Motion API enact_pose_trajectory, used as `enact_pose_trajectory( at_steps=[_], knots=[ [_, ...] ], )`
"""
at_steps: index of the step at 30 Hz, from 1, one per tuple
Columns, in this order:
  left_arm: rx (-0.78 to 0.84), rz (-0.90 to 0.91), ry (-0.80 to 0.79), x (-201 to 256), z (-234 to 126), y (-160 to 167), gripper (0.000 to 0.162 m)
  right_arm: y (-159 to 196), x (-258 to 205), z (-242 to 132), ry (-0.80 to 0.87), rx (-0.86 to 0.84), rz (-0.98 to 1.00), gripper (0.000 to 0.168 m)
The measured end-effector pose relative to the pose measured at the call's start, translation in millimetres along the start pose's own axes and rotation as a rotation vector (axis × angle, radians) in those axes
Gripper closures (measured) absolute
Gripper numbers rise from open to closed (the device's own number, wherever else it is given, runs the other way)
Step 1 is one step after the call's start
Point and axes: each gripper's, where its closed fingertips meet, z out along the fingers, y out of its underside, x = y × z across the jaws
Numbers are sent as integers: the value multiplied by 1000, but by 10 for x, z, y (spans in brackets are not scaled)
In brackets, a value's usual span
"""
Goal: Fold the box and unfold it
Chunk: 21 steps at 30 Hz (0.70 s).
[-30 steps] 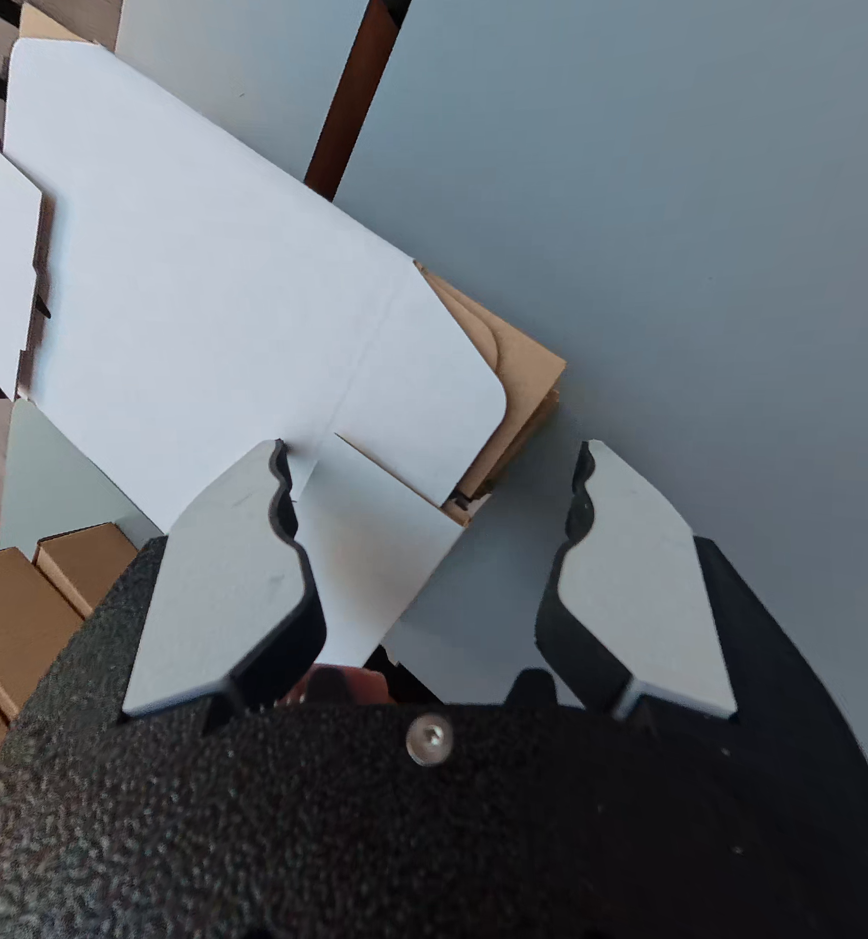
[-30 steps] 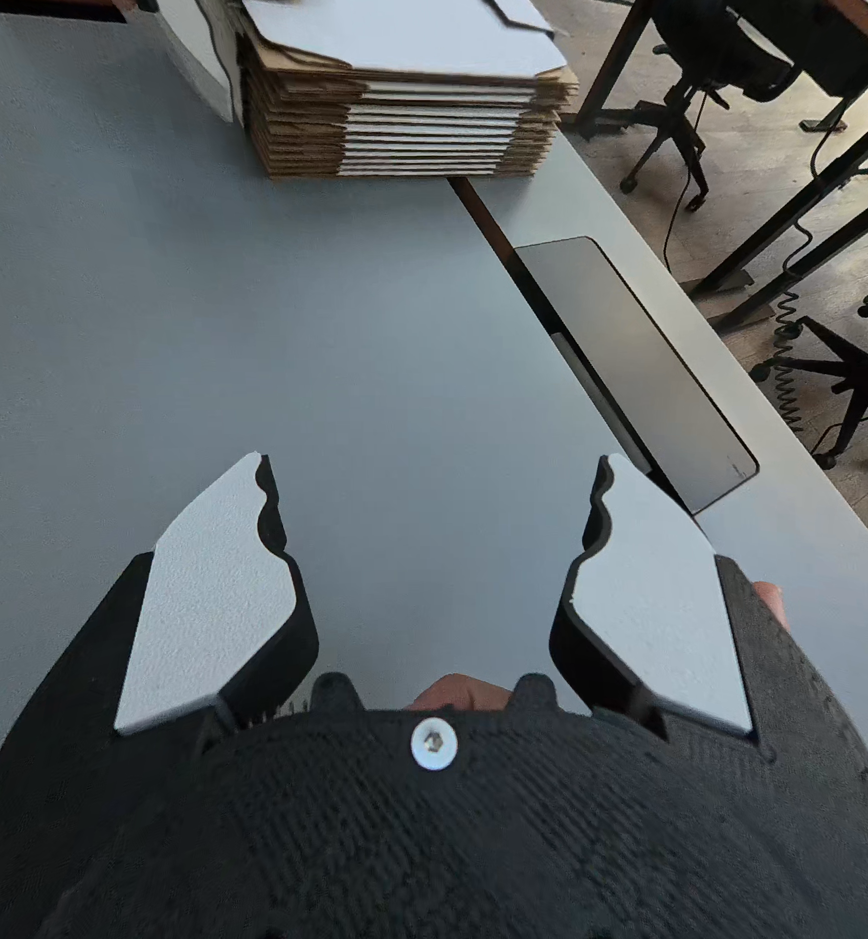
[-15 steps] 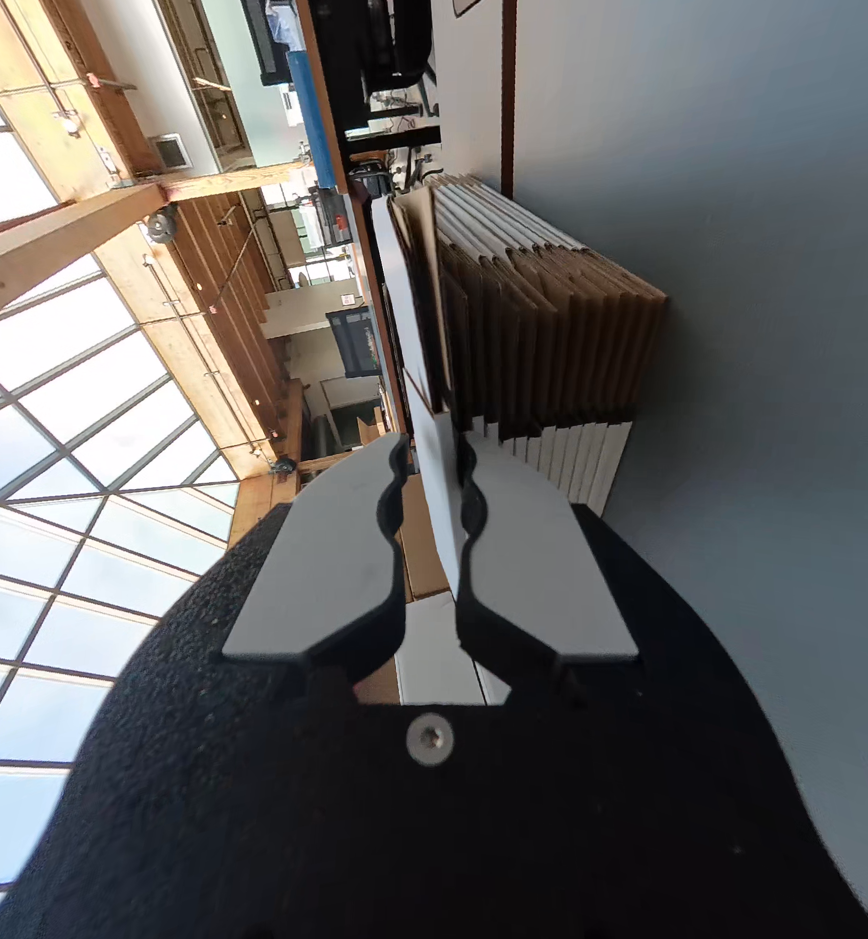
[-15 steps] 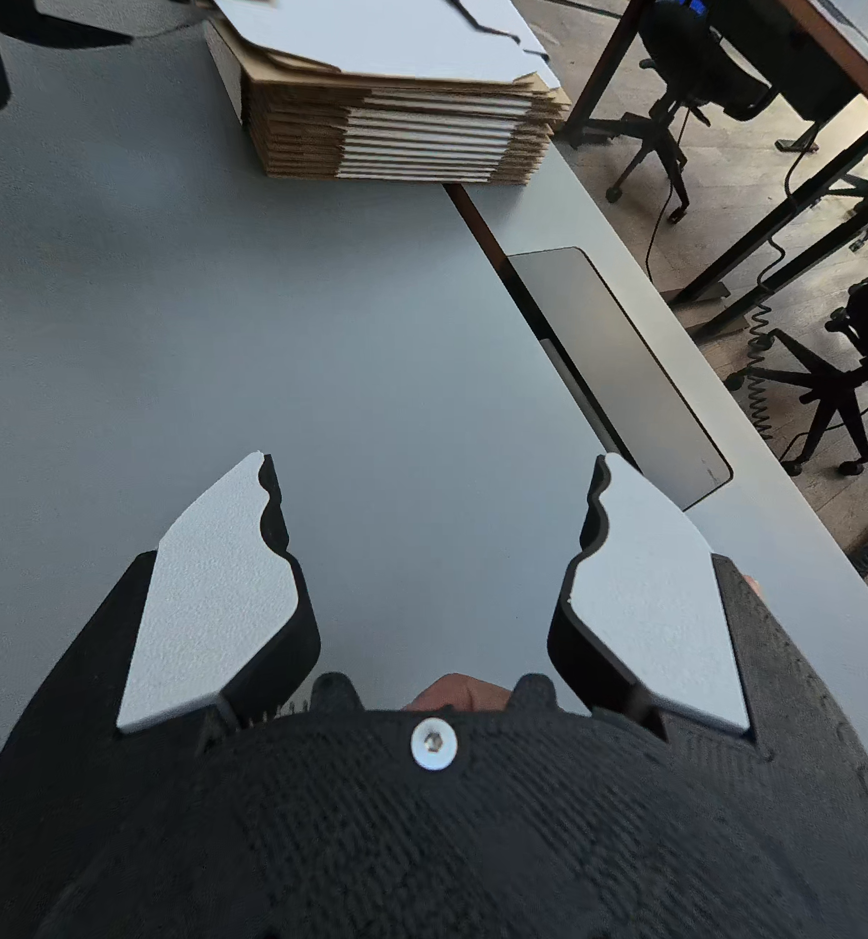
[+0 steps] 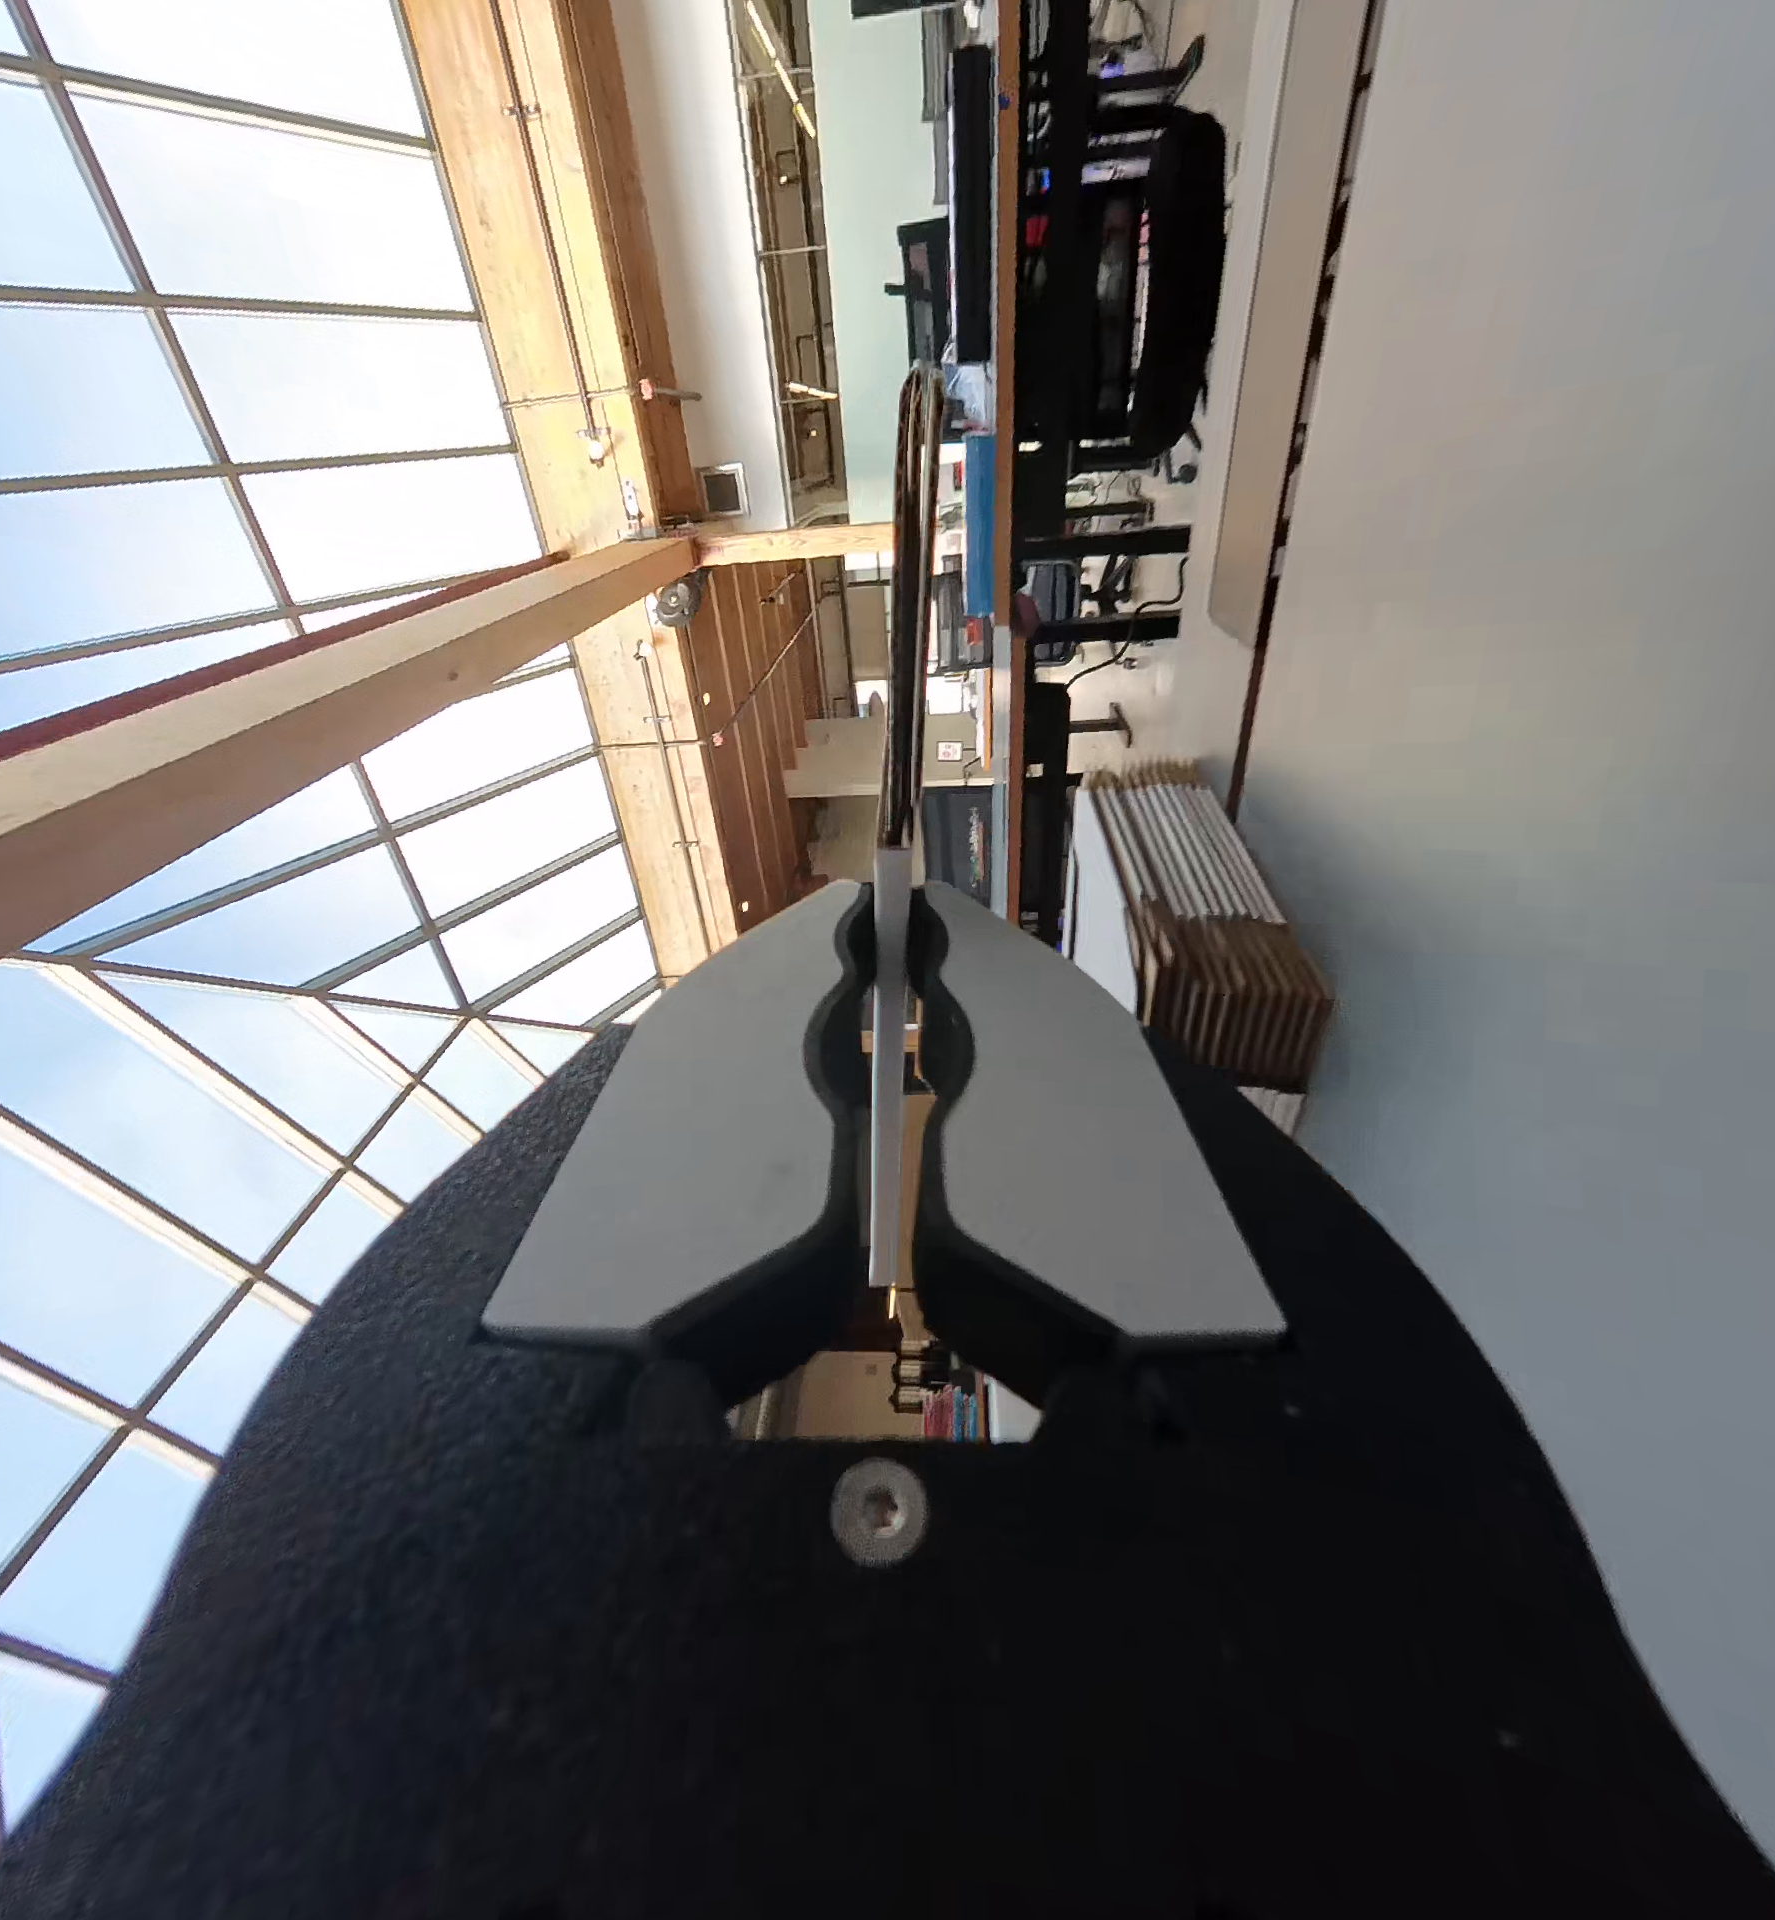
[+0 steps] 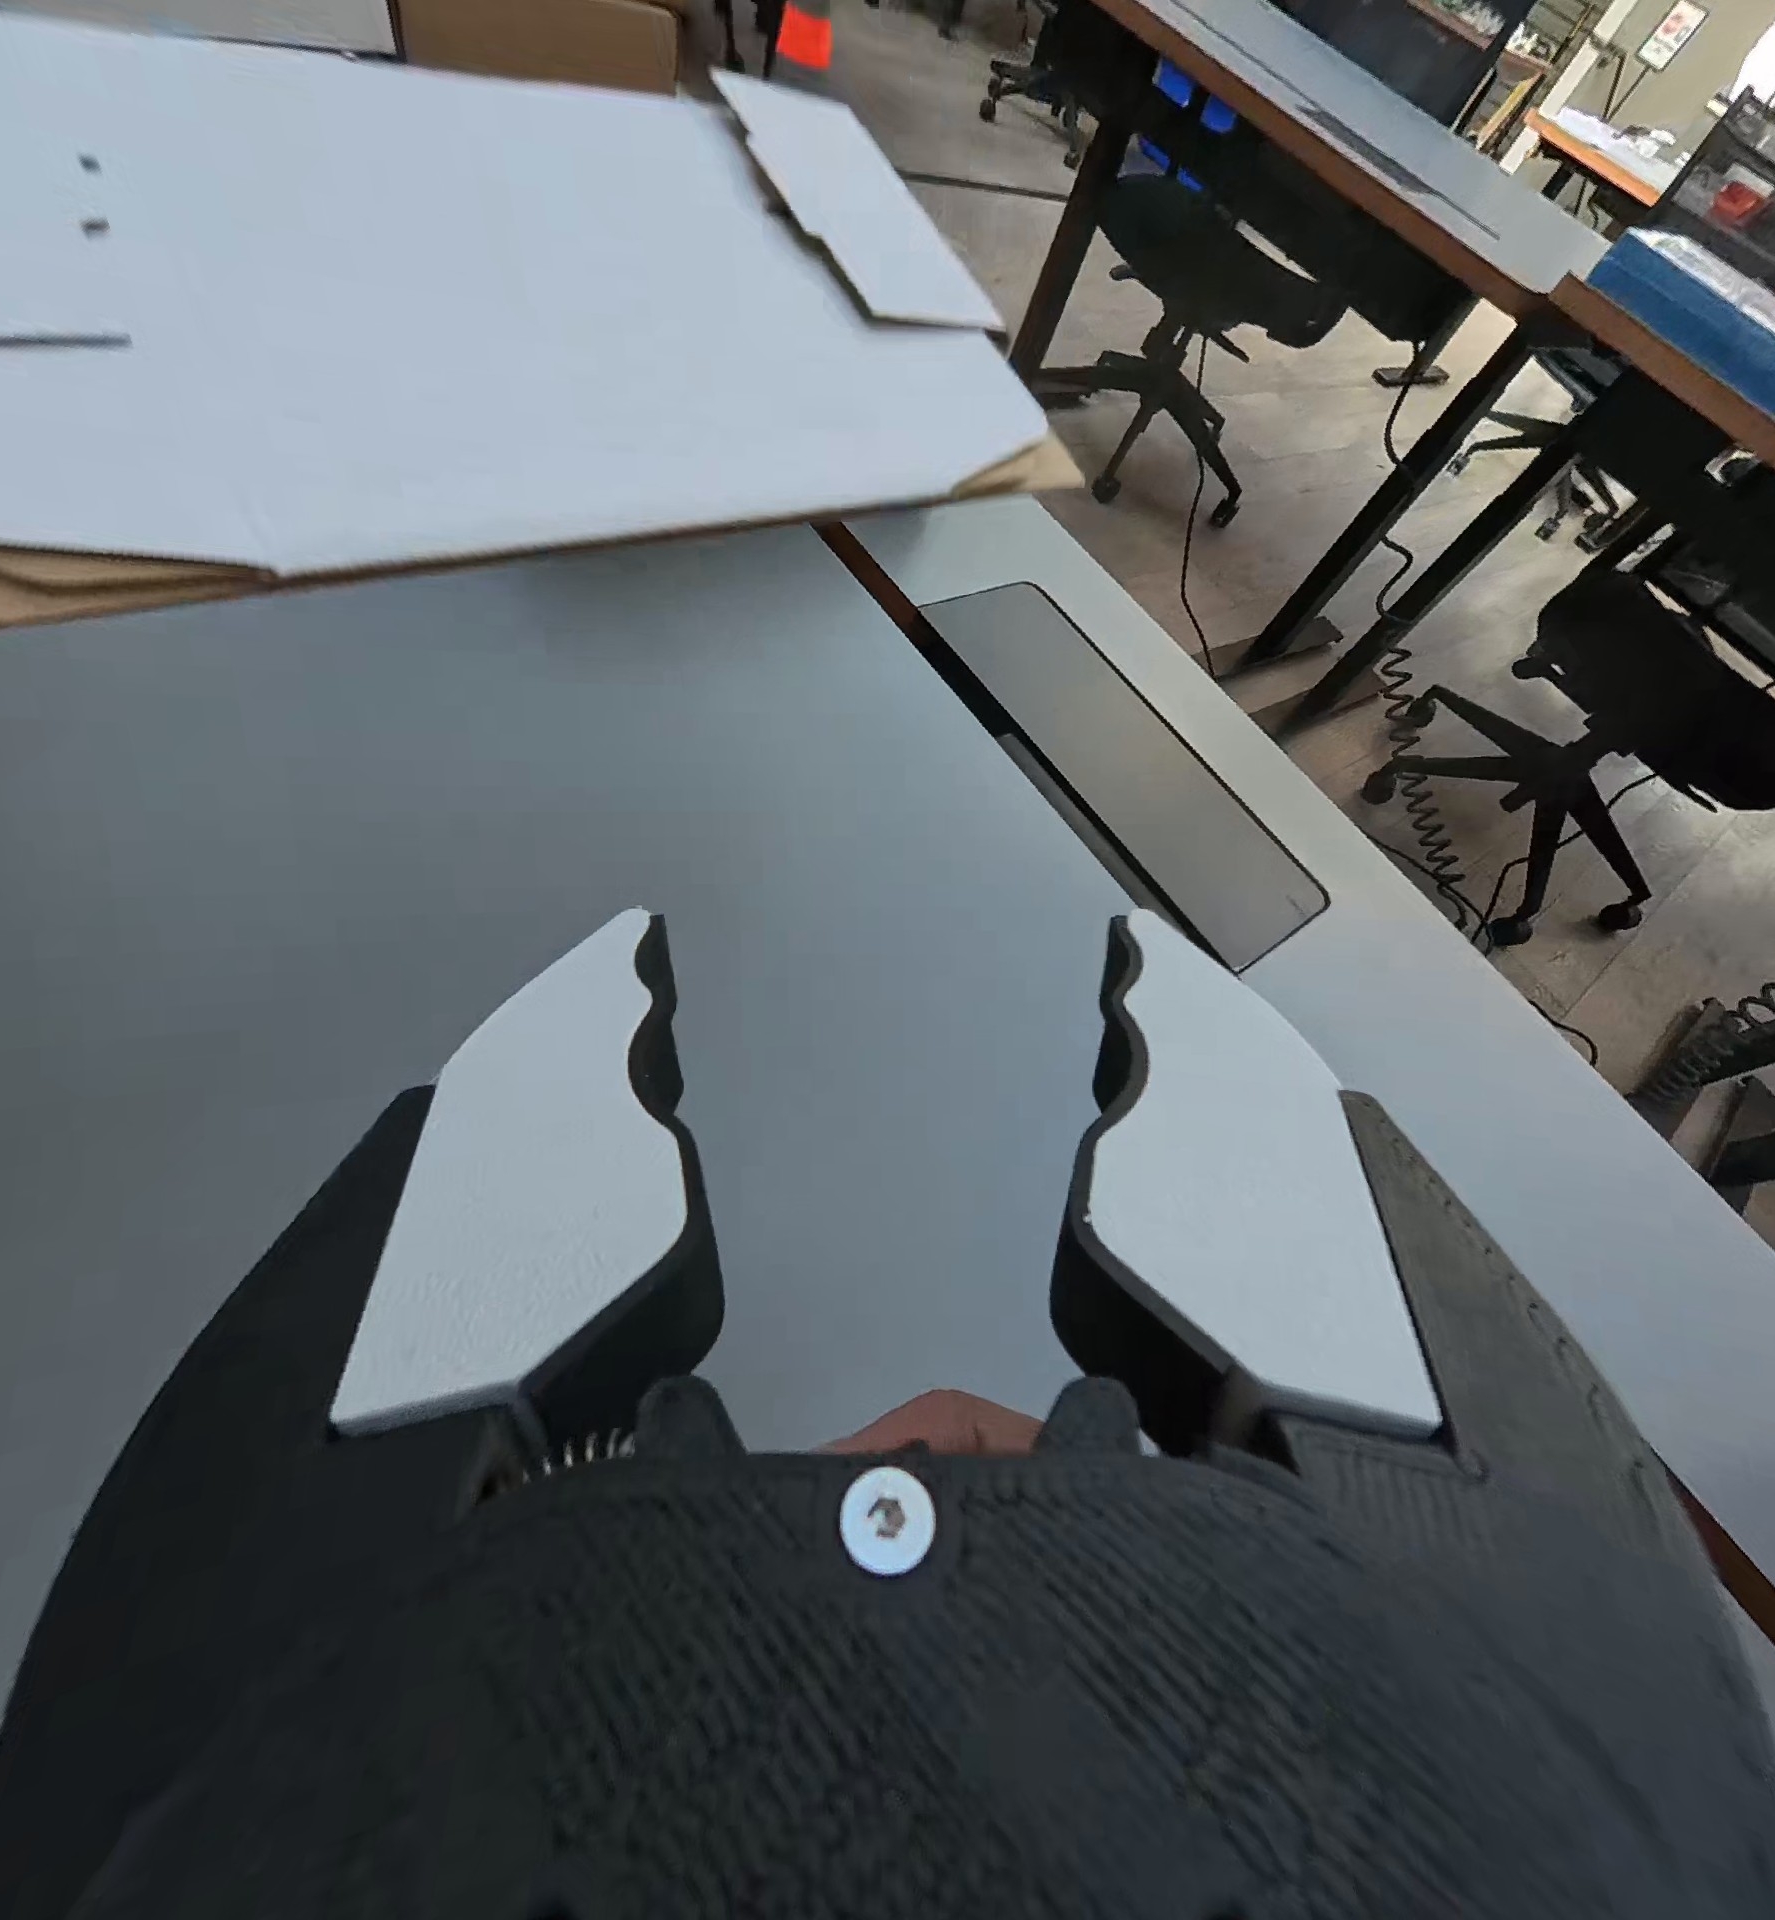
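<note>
1. The left gripper [image 5: 893, 935] is pinched tight on one thin edge of the flat box [image 5: 888, 1091]. The box is a thin sheet of cardboard, white on one side and brown on the other. In the left wrist view we see it edge-on, like a line, held up in the air.

2. The grip is only on a small bit of the edge. The big sheet could swing, bend or slip out, because it is wide and floppy and the hold is small. A hard squeeze could also dent the soft cardboard.

3. The right gripper [image 6: 883, 935] is wide apart and holds nothing. Its fingers [image 6: 530, 1195] are flat and pale on top with wavy black inner sides. It hangs over the bare table [image 6: 447, 831].

4. The table is smooth and grey. If the box lands on it, I think it may slide, so the right gripper may need to hold it down.

5. Farther off, the right wrist view shows the box [image 6: 395, 312] as a big white sheet with cut flaps, up above the table's far part.

6. In the left wrist view, a stack of flat boxes [image 5: 1215, 935] sits on the table, well apart from the held one. A swinging sheet could bump it.
</note>
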Motion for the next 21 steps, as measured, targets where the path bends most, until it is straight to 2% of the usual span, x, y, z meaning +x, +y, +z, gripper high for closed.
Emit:
enact_pose_trajectory(
  at_steps=[3,6,8,12,14,15,16,18,21],
  knots=[
    [58,-23,105,266,-437,-606,157,41,-83,-430,-1,52,-85,130],
    [89,-80,204,500,-828,-1097,157,241,-313,-736,-90,35,-112,167],
    [85,-89,250,618,-1031,-1338,157,470,-537,-842,-179,-14,-125,168],
    [87,-103,352,874,-1349,-1736,155,958,-928,-871,-253,-98,-191,168],
    [134,-154,450,1002,-1512,-1937,147,1172,-1062,-824,-260,-132,-227,168],
    [159,-184,519,1061,-1608,-2029,137,1253,-1094,-797,-249,-143,-248,168],
    [184,-224,590,1100,-1705,-2114,126,1313,-1119,-775,-238,-146,-272,168],
    [264,-330,755,1107,-1918,-2268,119,1455,-1190,-762,-255,-177,-306,168],
    [368,-569,925,828,-2034,-2346,127,1575,-1260,-781,-264,-182,-385,168]
  ],
)
